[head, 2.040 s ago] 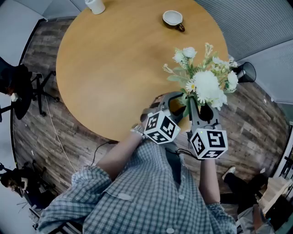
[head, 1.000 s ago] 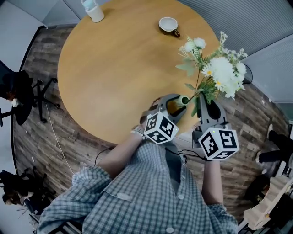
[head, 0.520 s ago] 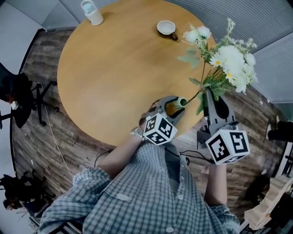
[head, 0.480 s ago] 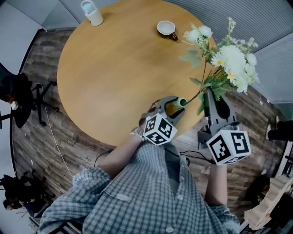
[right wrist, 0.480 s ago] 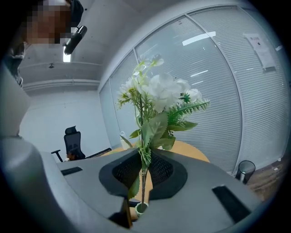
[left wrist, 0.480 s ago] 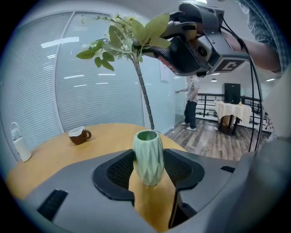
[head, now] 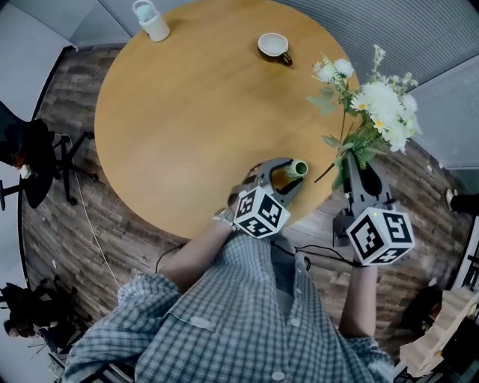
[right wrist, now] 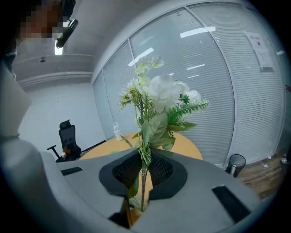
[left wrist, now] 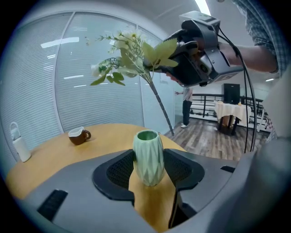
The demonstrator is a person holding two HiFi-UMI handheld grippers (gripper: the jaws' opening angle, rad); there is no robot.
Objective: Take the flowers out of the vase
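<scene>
Nearest to the person, the left gripper (head: 290,174) has its jaws set wide on the pale green vase (left wrist: 148,157), a pad pressing each side. The vase stands upright near the table's (head: 187,112) front edge. Just to its right, the right gripper (right wrist: 143,169) is pinched narrow on the stems, low down, with a short length hanging below the pads.

What matters is the gap. The flowers (head: 382,97) look clear of the vase: their cut ends hang just right of the green mouth and apart from it, not inside. From there the bunch runs up and away to the right, with the white heads leaning out past the table's rim — the right hand is the one to carry them.

The tabletop beyond the vase is open, so laying the bunch down there would meet nothing close by. Further back sits a brown cup (head: 273,45), and at the far left edge a small white container (head: 152,19), both well apart from the grippers. Off the table are a black bin (right wrist: 235,163) and an office chair (right wrist: 68,134).
</scene>
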